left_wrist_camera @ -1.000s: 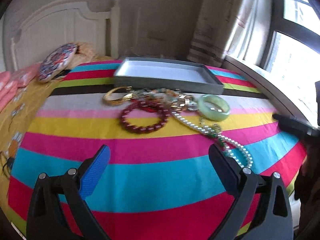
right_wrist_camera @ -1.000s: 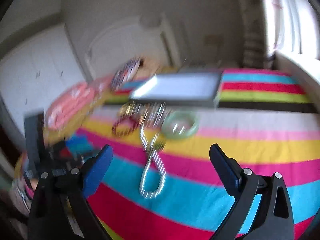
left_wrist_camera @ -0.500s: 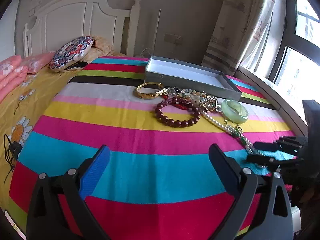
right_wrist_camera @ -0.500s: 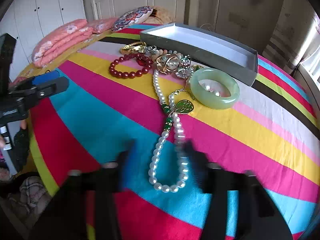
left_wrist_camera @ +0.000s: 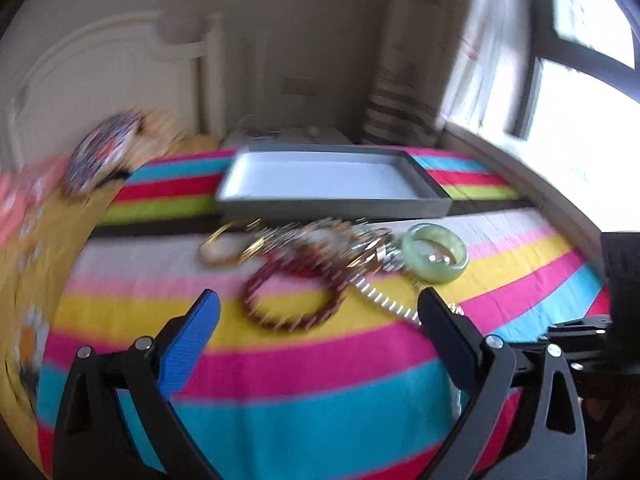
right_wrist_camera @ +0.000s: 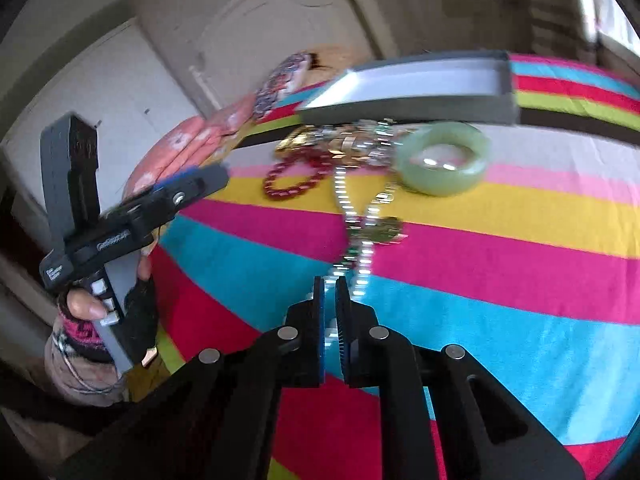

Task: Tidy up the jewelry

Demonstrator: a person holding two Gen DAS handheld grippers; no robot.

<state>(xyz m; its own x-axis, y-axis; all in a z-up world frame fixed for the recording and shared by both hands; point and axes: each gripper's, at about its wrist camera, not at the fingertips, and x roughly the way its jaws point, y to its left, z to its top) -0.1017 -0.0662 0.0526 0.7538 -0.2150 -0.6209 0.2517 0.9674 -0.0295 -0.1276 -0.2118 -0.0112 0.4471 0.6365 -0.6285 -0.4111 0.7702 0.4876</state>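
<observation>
Inside the tray (left_wrist_camera: 320, 178) nothing lies yet; my right gripper (right_wrist_camera: 330, 332) pinches the pearl necklace (right_wrist_camera: 362, 240), my left gripper (left_wrist_camera: 316, 340) gapes empty

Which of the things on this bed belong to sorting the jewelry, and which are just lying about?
For the job:
- pearl necklace, its end pinched in the right tongs
- green bangle
- red bead bracelet
- gold bangle
- grey tray
- left tongs, open

Lying about:
- patterned cushion
- pink bedding

Glossy jade-like bangle (right_wrist_camera: 442, 158), shiny metal bracelet (left_wrist_camera: 224, 246), matt cardboard-looking tray (left_wrist_camera: 332, 204), striped cloth cover (left_wrist_camera: 304, 364).
</observation>
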